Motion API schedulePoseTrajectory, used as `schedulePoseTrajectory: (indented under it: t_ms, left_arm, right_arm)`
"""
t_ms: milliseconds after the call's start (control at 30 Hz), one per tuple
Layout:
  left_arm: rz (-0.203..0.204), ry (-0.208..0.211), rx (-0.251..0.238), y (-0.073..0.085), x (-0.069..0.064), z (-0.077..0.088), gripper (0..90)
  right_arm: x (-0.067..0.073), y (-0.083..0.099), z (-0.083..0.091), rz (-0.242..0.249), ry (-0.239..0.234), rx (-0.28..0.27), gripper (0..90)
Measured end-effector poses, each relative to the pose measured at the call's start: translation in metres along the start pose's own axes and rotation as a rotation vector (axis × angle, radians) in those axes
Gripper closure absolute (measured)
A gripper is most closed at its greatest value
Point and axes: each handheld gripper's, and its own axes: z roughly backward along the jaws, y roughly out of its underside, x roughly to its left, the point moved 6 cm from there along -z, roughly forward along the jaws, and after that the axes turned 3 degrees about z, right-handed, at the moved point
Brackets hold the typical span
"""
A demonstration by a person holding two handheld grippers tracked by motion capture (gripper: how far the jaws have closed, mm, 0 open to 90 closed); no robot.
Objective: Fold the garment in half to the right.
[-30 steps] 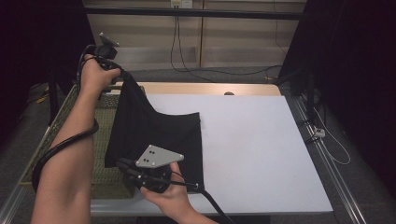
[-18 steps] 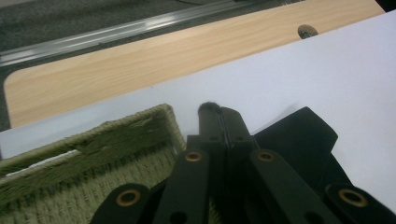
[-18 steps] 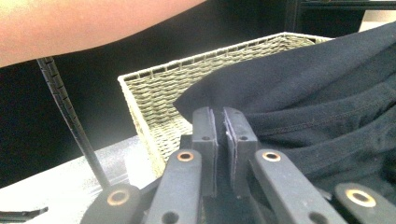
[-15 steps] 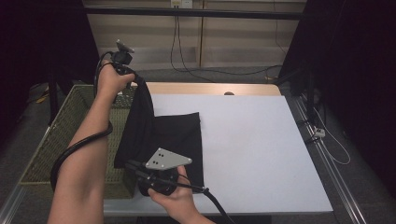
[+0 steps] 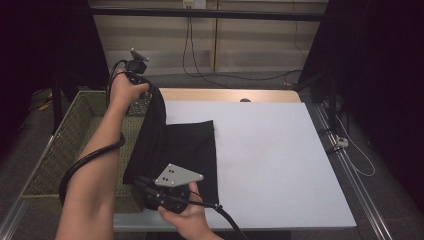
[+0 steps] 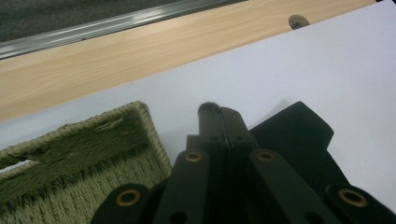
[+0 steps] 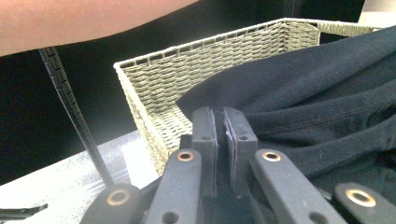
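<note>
A black cloth (image 5: 175, 145) lies partly on the white table top (image 5: 280, 160) and partly over the wicker basket's (image 5: 65, 140) right rim. My left gripper (image 5: 147, 89) is raised above the basket's far right corner and is shut on the cloth's far corner, so that edge hangs steeply from it. In the left gripper view a tuft of cloth (image 6: 208, 107) peeks out at the closed jaw tips (image 6: 219, 114). My right gripper (image 5: 139, 181), under its grey plate, is low at the table's near edge. It is shut on the cloth's near left corner (image 7: 299, 93), pinched in the jaws (image 7: 219, 122).
The basket (image 6: 70, 158) takes up the table's left side, and its wall (image 7: 187, 70) stands close to the right jaws. A wooden strip (image 5: 225, 95) with a small dark knob (image 5: 245, 100) runs along the far edge. Cables trail from both grippers.
The left hand has moved to the right and a little lower with the cloth's far corner, drawing the cloth off the basket towards the table. The right hand has barely moved.
</note>
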Motion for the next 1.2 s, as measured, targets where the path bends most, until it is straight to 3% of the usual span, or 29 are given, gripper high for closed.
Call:
schedulePoseTrajectory:
  t_ms: [33,100,167,200,500,733,1200]
  left_arm:
    - [-0.028,0.001,0.005,0.000,0.001,-0.001,89.0]
    - [-0.010,-0.003,0.005,0.001,-0.001,-0.003,89.0]
    - [-0.027,0.005,0.011,0.001,-0.001,-0.004,89.0]
    - [-0.011,-0.003,0.005,0.002,-0.003,-0.005,89.0]
    - [-0.012,0.012,-0.002,0.002,-0.010,-0.012,89.0]
    - [-0.030,0.004,-0.002,-0.001,-0.016,-0.018,88.9]
    - [-0.048,0.037,0.014,-0.006,-0.035,-0.041,88.9]
  right_arm:
    - [0.000,0.001,0.000,-0.004,0.003,0.003,84.6]
    - [-0.001,0.003,0.000,-0.001,0.004,0.000,84.6]
    - [-0.001,0.005,0.001,-0.010,0.005,0.001,84.6]
    - [-0.001,0.007,0.001,-0.014,0.008,0.007,84.6]
    - [-0.002,0.007,0.007,0.001,0.017,0.015,84.6]
    - [-0.006,0.008,0.013,-0.003,0.034,0.018,84.5]
    - [-0.017,0.011,0.028,-0.008,0.071,0.022,84.6]
